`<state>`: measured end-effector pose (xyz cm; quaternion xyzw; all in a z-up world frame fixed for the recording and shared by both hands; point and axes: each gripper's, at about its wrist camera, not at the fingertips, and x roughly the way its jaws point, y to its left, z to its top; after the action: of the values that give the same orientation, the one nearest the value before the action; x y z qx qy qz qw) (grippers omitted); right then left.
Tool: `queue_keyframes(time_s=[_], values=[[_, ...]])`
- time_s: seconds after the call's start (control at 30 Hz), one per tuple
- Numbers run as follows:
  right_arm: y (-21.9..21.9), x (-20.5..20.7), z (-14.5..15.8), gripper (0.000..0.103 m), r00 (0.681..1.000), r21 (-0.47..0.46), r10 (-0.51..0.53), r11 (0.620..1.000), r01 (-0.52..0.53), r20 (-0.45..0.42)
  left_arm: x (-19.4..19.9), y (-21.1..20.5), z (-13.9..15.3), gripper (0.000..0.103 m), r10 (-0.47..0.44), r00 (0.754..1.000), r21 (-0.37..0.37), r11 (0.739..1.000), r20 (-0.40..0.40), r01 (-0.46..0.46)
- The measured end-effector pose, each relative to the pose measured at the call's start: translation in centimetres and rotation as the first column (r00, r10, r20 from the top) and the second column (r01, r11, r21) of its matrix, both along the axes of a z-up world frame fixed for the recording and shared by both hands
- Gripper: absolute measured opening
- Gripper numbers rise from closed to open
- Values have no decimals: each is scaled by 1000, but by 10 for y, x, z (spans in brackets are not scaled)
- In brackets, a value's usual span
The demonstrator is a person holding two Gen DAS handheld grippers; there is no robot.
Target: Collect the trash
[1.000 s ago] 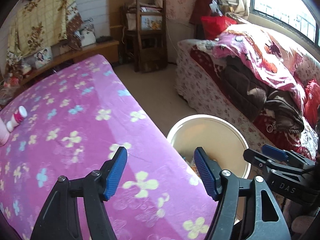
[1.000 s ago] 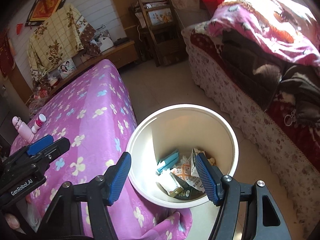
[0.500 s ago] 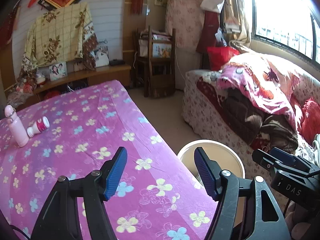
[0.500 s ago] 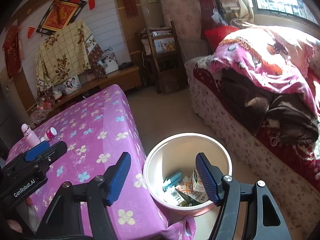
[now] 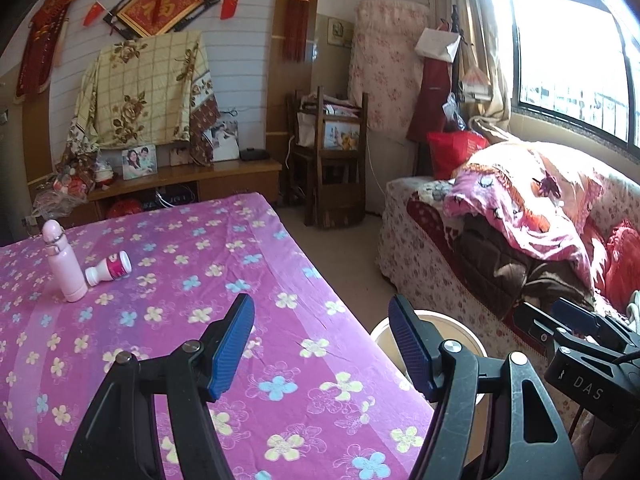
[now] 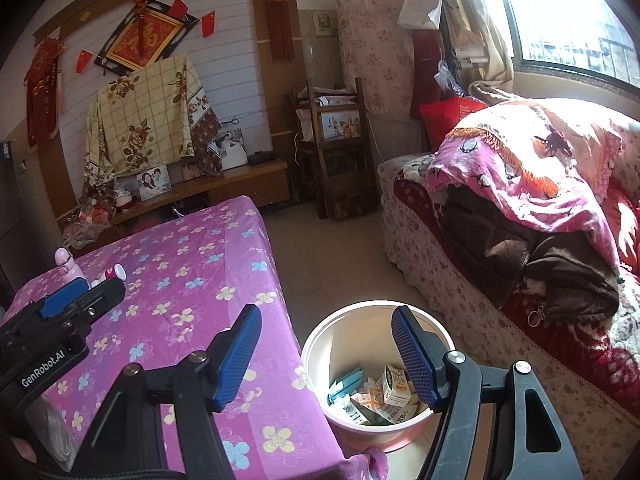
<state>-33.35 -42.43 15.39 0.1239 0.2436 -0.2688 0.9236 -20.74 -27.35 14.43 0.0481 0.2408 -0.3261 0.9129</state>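
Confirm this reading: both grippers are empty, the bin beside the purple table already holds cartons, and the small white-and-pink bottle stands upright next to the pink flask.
One slip: the small white-and-pink bottle lies on its side, as the left wrist view shows. The pink flask stands upright. The rest holds.

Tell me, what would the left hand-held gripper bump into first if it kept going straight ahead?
Probably the purple flowered tablecloth. The left hand-held gripper is open and empty, tilted down toward the bare cloth near the table's right edge. Depth is hard to judge.
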Motion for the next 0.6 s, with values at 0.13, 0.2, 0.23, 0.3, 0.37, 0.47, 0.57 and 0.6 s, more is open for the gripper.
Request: queue_keyframes(time_s=[0.13, 0.2, 0.23, 0.3, 0.37, 0.47, 0.57, 0.6], values=[[8, 0, 6, 73, 1000, -33, 0, 999, 0, 7, -2, 5, 5, 70, 6, 1000, -5, 1000, 17, -6], [12, 0, 9, 73, 1000, -39, 6, 999, -5, 12, -3, 7, 7, 70, 8, 1000, -8, 1000, 24, -8], [13, 0, 11, 73, 1000, -41, 9, 999, -8, 14, -4, 8, 8, 70, 9, 1000, -9, 1000, 26, -9], [15, -1, 13, 73, 1000, -50, 9, 999, -9, 18, -4, 9, 9, 70, 8, 1000, -10, 1000, 28, -8], [17, 0, 15, 73, 1000, -54, 13, 998, -12, 20, -4, 11, 9, 70, 7, 999, -12, 1000, 31, -7], [18, 0, 16, 73, 1000, -57, 11, 998, -10, 23, -5, 12, 9, 70, 8, 1000, -13, 1000, 29, -7], [18, -1, 17, 73, 1000, -56, 12, 998, -10, 28, -5, 12, 10, 70, 8, 1000, -14, 1000, 29, -8], [18, -1, 17, 73, 1000, -57, 13, 998, -11, 28, -5, 12, 9, 70, 9, 1000, -14, 1000, 30, -9]])
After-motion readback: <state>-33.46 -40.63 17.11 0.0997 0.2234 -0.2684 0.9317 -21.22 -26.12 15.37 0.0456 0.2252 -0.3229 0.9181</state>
